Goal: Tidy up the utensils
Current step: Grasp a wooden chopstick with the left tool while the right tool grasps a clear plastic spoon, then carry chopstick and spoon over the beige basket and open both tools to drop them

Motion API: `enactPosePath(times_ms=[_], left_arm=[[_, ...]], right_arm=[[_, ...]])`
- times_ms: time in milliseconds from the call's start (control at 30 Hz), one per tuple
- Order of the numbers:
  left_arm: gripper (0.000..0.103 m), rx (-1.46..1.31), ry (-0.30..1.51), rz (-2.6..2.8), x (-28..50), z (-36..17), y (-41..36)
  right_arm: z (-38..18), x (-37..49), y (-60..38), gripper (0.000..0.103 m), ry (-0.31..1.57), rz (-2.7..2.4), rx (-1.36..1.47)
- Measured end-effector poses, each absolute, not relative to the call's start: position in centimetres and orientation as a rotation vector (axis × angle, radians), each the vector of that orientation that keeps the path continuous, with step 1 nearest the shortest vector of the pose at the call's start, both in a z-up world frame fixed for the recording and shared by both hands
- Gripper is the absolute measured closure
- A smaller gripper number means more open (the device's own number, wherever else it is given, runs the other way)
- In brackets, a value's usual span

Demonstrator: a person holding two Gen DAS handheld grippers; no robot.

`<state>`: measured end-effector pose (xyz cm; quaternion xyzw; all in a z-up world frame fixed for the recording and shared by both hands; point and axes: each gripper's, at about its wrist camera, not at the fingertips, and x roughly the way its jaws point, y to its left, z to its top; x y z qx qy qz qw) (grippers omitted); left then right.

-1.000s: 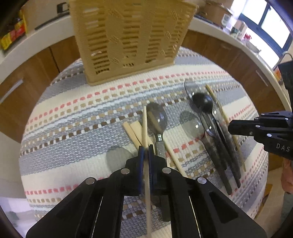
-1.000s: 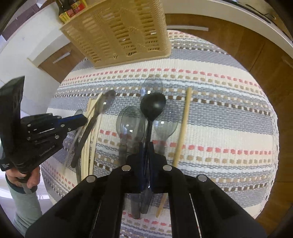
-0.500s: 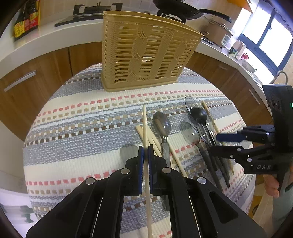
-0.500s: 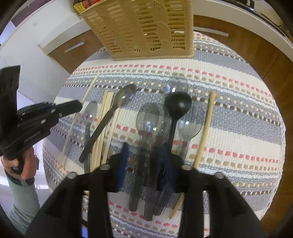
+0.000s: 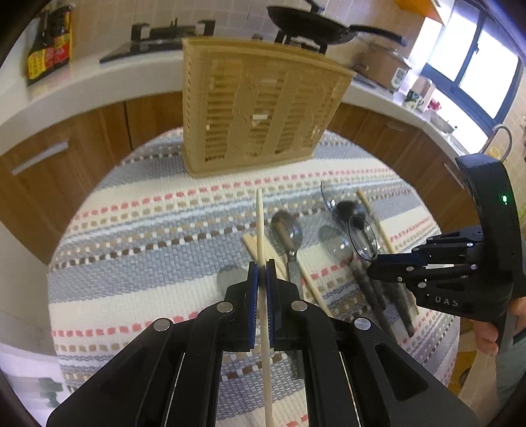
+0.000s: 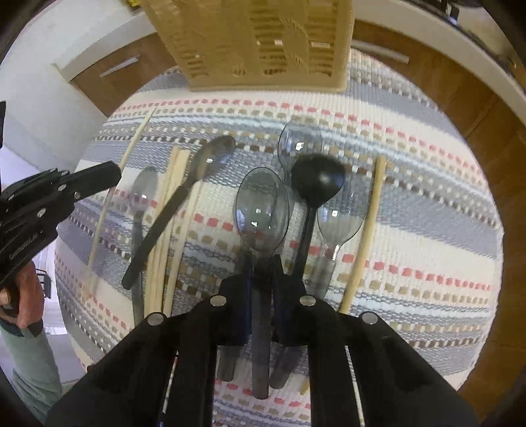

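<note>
My left gripper [image 5: 262,266] is shut on a pale wooden chopstick [image 5: 260,226] and holds it above the striped mat, pointing at the beige slatted utensil basket [image 5: 259,108]. My right gripper [image 6: 262,262] is shut on a clear grey plastic spoon [image 6: 261,210], lifted off the mat; it also shows in the left wrist view [image 5: 363,236]. On the mat lie more chopsticks [image 6: 171,210], a metal spoon [image 6: 210,161], a black spoon [image 6: 317,179], other clear spoons [image 6: 340,220] and a single chopstick [image 6: 368,230].
The round table has a striped woven mat [image 5: 148,236]. Behind it run a white counter with wooden cabinets [image 5: 65,138], a stove with a black pan [image 5: 309,23] and sauce bottles [image 5: 49,42].
My left gripper rose and tilted up with the chopstick. My right gripper opened half a second ago, then shut on the clear spoon and lifted it.
</note>
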<state>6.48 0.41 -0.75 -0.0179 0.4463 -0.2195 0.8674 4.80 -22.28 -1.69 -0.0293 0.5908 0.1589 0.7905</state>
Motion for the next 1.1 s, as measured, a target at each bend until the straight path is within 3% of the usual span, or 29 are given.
enactPosePath(times_ms=[333, 567, 800, 1100], left_arm=[[0.1, -0.097, 0.768, -0.511, 5.7, 5.3, 1.0], [0.1, -0.097, 0.809, -0.524, 6.0, 4.2, 0.3], [0.1, -0.09, 0.827, -0.529, 5.8, 3.2, 0.5], [0.1, -0.109, 0.631, -0.524, 5.0, 8.2, 1.2]], right_arm=[[2.2, 4.6, -24.7, 0.093, 1.217, 0.445, -0.012], [-2.1, 6.5, -25.7, 0.093, 1.338, 0.449, 0.096], [-1.5, 5.9, -27.4, 0.093, 1.318, 0.463, 0.146], [8.3, 3.1, -30.4, 0.093, 0.95, 0.657, 0.177]])
